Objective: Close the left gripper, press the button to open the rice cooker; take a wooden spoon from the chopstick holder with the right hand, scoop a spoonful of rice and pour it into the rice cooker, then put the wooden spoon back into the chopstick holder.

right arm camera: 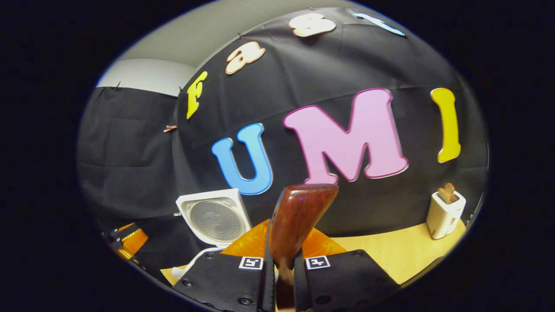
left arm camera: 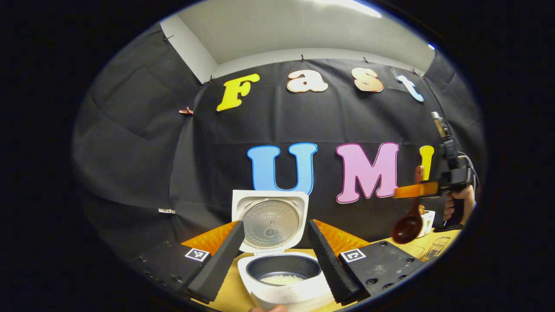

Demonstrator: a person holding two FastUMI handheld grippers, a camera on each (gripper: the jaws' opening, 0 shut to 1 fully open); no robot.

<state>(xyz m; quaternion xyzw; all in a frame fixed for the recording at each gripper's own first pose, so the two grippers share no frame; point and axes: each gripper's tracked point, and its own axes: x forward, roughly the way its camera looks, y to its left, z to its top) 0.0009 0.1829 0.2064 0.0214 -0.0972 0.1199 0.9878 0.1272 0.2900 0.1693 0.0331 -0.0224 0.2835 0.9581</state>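
Clamped between the right gripper (right arm camera: 284, 277) fingers, the wooden spoon (right arm camera: 299, 221) has its handle end sticking up toward the camera; from the left gripper view its bowl hangs down above the white chopstick holder (left arm camera: 427, 222), probably just lifted out or about to go back in. Left gripper (left arm camera: 273, 264) fingers stand apart, framing the open rice cooker (left arm camera: 282, 277), rice in its pot, lid upright, on the bench (right arm camera: 390, 251); nothing blocks the path between

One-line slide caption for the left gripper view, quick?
Open left gripper frames the open rice cooker with rice inside, while the right gripper holds the wooden spoon aloft.
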